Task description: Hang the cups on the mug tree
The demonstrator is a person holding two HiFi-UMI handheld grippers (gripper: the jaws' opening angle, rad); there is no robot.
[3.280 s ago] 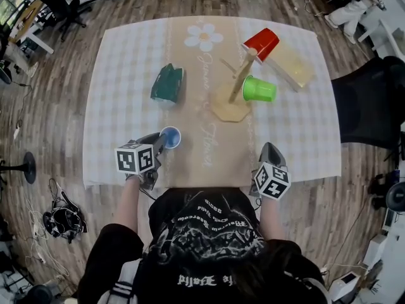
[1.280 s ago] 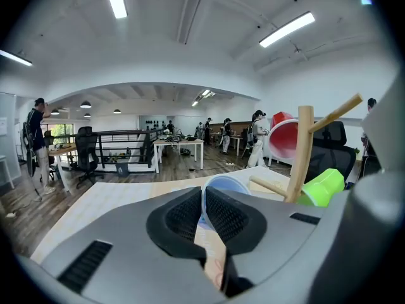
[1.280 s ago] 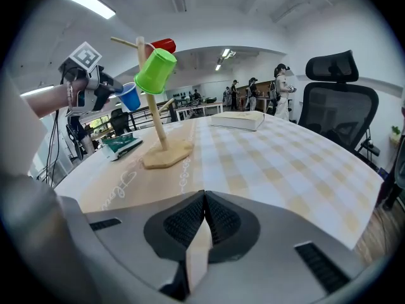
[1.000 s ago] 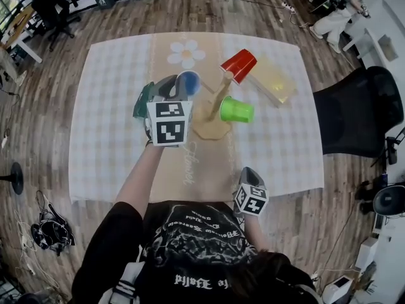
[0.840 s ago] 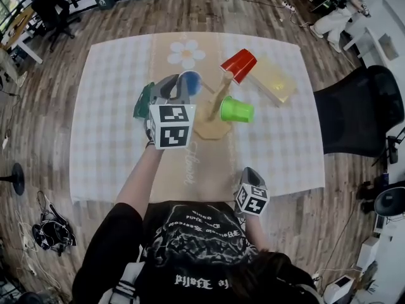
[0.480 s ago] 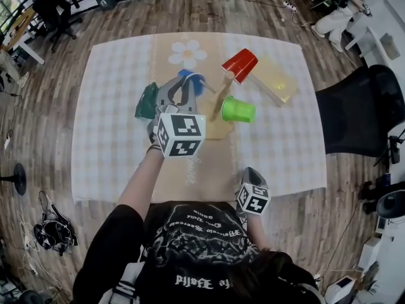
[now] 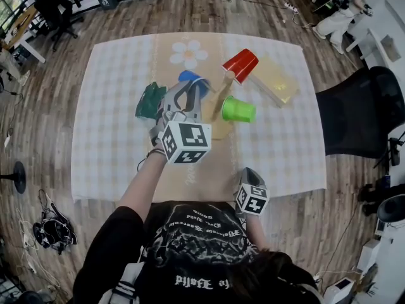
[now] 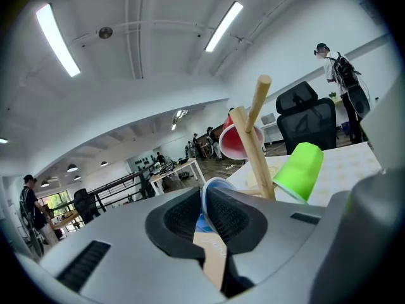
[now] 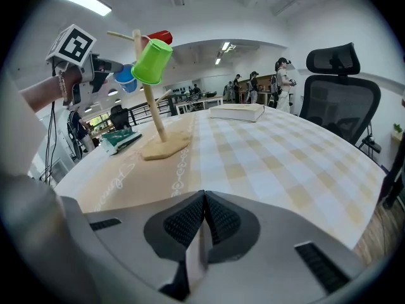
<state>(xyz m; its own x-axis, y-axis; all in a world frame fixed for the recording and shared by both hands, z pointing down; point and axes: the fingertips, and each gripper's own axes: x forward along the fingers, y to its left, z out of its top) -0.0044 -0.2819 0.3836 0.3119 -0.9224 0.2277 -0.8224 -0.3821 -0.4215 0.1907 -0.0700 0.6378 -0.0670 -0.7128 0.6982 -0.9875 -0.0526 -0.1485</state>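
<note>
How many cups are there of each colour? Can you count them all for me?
Red cup: 1, hanging on the mug tree
Green cup: 1, hanging on the mug tree
Blue cup: 1, pinched by its rim in the left gripper
Total: 3 cups

The left gripper (image 7: pixel 188 92) is held out ahead on an extended forearm, raised and pointed nearly level, with its jaws clamped on the rim of the blue cup (image 7: pixel 189 76). The right gripper (image 7: pixel 249 173) is held close to the body, angled downward, its jaws pressed together with nothing between them
</note>
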